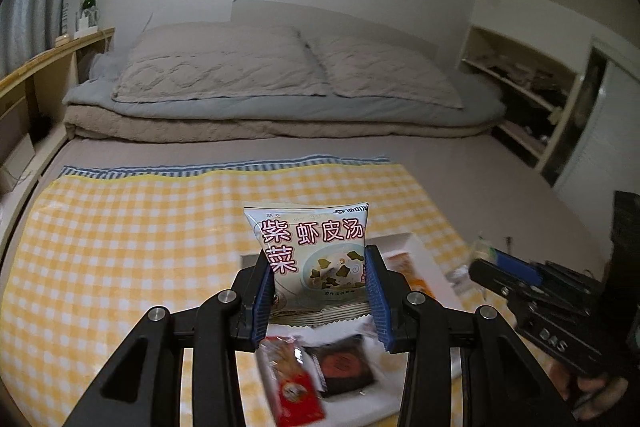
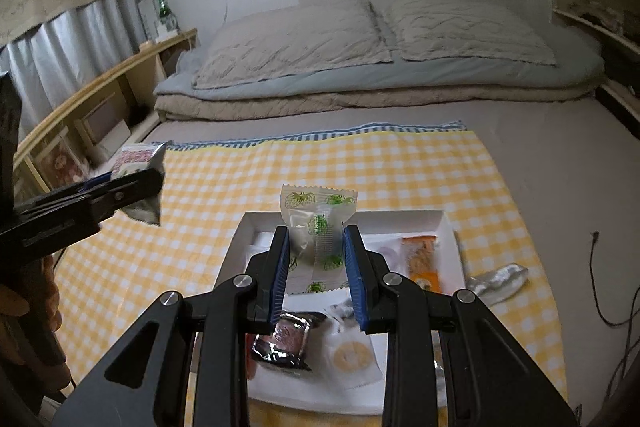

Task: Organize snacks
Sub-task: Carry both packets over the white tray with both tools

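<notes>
Item 1, left hand-held gripper point(image 1: 320, 269): pinching seaweed-soup packet point(image 1: 310, 247) by its lower half, pads on both side edges. Packet upright, in the air above the white tray point(image 2: 448, 223).

Item 2, right hand-held gripper point(image 2: 316, 251): pressed in on strawberry-print candy wrapper point(image 2: 316, 227), held aloft over same tray.

Step in hand (my read): both pieces lifted clear, to be sorted to separate spots. To do well: keep packets level, no squeeze harder (soup packet is puffed w/ air, could slip or crease); keep my two grippers well apart so bags don't clash; clear the tray wall before going sideways; set down flat, label up.

Look of goods: soup packet pale, glossy, red-pink characters, bowl pic, crimped bottom seal. Candy wrapper clear-white w/ green strawberries, serrated top edge, soft lump inside.

Left in tray: orange packet point(image 2: 420, 259), dark foil packet point(image 2: 282, 341), red packet point(image 1: 292, 383). Tray sits on yellow check cloth point(image 2: 360, 171) on the bed.
</notes>
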Motion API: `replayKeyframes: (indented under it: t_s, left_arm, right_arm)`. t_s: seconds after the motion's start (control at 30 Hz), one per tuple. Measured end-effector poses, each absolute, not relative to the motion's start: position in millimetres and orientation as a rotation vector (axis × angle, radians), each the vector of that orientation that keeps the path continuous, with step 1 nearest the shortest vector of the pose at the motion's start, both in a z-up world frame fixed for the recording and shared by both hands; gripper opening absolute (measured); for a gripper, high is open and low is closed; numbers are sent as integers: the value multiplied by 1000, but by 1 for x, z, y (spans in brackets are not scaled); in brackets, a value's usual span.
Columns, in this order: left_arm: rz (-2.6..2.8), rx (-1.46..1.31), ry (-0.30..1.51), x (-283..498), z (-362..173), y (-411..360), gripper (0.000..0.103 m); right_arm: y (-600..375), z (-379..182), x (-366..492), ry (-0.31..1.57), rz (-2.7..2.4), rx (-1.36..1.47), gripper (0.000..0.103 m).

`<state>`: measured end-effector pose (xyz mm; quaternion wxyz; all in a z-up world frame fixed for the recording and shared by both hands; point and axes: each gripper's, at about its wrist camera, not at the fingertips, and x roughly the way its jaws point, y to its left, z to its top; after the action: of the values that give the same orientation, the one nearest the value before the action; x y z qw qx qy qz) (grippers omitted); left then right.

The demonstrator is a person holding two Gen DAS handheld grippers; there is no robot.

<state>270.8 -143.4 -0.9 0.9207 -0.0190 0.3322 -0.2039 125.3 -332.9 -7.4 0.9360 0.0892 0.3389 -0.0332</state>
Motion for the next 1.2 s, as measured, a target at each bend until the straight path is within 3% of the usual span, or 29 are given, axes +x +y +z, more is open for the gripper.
replayKeyframes:
  t_s: [0.3,0.47,0.87,1.2]
  left_arm:
    - [-544,-20,761,226,-18,-151,41]
    - [-632,-8,896,221,-51,-163,41]
    - [-718,-122,1278,261,-123,-167,41]
    - [-698,-53,1439,307,-154,-182,41]
  right_arm:
    - [-354,-20,84,744,-63,195,28]
    - [-365,-41,73,807,-62,219,28]
    - [-372,-94,87,960,-16,283,28]
    - [-372,-104,93,993,-15,283,28]
